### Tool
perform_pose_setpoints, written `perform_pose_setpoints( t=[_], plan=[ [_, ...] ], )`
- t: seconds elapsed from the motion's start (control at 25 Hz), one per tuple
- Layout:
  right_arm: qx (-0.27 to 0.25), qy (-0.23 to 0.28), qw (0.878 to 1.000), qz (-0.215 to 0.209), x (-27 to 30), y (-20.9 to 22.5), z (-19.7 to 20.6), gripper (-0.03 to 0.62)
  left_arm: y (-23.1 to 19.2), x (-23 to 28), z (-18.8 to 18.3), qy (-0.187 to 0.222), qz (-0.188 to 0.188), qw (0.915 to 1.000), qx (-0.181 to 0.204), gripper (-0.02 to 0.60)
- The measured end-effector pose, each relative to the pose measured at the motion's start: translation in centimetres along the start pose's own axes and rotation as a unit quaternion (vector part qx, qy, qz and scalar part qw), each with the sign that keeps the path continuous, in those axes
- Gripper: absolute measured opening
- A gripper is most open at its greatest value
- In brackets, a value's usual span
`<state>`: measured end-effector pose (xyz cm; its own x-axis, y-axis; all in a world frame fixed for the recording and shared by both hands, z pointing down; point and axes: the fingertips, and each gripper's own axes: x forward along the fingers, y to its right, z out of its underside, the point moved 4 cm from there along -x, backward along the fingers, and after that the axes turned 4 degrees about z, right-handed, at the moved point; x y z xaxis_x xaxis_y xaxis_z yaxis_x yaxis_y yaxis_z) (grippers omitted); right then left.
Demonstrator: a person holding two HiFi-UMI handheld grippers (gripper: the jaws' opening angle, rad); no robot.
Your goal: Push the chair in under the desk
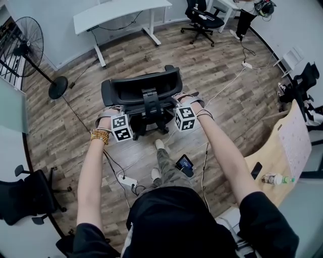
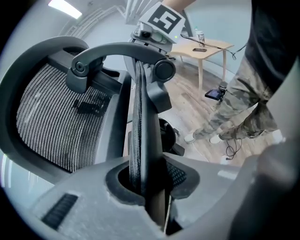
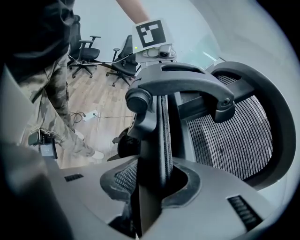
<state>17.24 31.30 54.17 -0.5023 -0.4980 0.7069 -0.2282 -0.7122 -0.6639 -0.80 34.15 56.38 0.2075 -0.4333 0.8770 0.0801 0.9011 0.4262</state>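
The left gripper (image 2: 147, 185) has its jaws pulled in narrow. They pinch the thin black edge of the chair (image 2: 140, 117) back. The right gripper (image 3: 154, 185) does the same on the other side, and its jaws squeeze the chair's edge too. Nothing else sits between either pair of jaws.

I think holding both sides at once makes good sense. With one grip on the left and one on the right, the chair can be pushed straight. It can also be steered on its wheels, so it does not spin away.

The chair stands out on the wooden floor (image 1: 217, 70), right in front of the person, with its back turned to them. The white desk (image 1: 121, 12) is far off and to the left, well apart from the chair. So the push looks like it has most of its way to go. The chair may need to turn a bit left. A cord (image 1: 75, 113) lies on the floor near the chair's left side, and a wheel could catch on it.

The two gripper views show the pinch up close, with the mesh of the chair back. The head view hides that under the hands. Only the head view shows the desk. The left gripper view shows a wooden table (image 2: 206, 47) off to the right. The right gripper view shows other black chairs (image 3: 86, 51) far away.
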Motion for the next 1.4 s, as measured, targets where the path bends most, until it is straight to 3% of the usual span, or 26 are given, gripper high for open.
perform_pose_setpoints(
  t=[1.4],
  plan=[
    [-0.012,0.007,1.000,-0.001,7.7,10.2,6.3,0.117,-12.3,5.9,1.1,-0.008,0.008,0.9998,-0.018,0.087]
  ],
)
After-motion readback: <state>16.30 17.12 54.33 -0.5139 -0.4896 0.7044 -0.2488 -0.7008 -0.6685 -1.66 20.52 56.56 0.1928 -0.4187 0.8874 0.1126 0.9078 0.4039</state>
